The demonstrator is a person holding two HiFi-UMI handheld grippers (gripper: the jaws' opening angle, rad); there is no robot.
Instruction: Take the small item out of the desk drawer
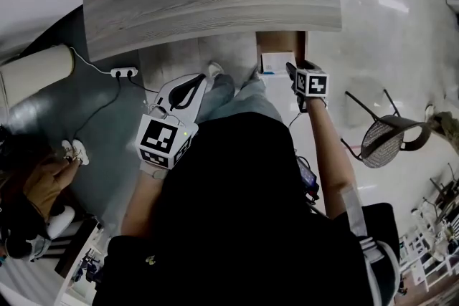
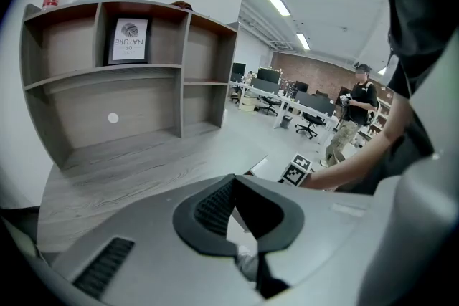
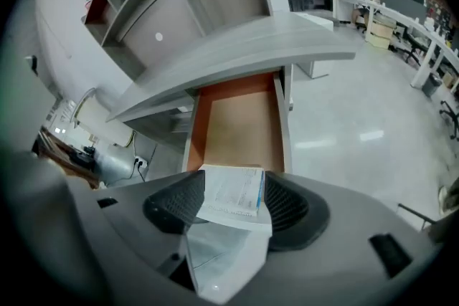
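Right hand-held gripper (image 3: 231, 186) spread either side of box (image 3: 229, 198) in open drawer (image 3: 240, 125), not pinching; gap barely clears box, so off-centre closing may shove it or catch one corner; left hand-held gripper (image 2: 234, 180) pressed together.

Open drawer giving room from above, desktop closing off its far end

The drawer (image 3: 240, 118) is standing pulled out, its orange floor lying bare beyond the white box (image 3: 231, 191), which is filling the gap between the right gripper (image 3: 234, 181)'s wide-spread jaws. The desktop (image 3: 244, 46) is overhanging the drawer's far end, blocking reach from above there. A chair (image 1: 387, 134) is standing well apart, to the right.
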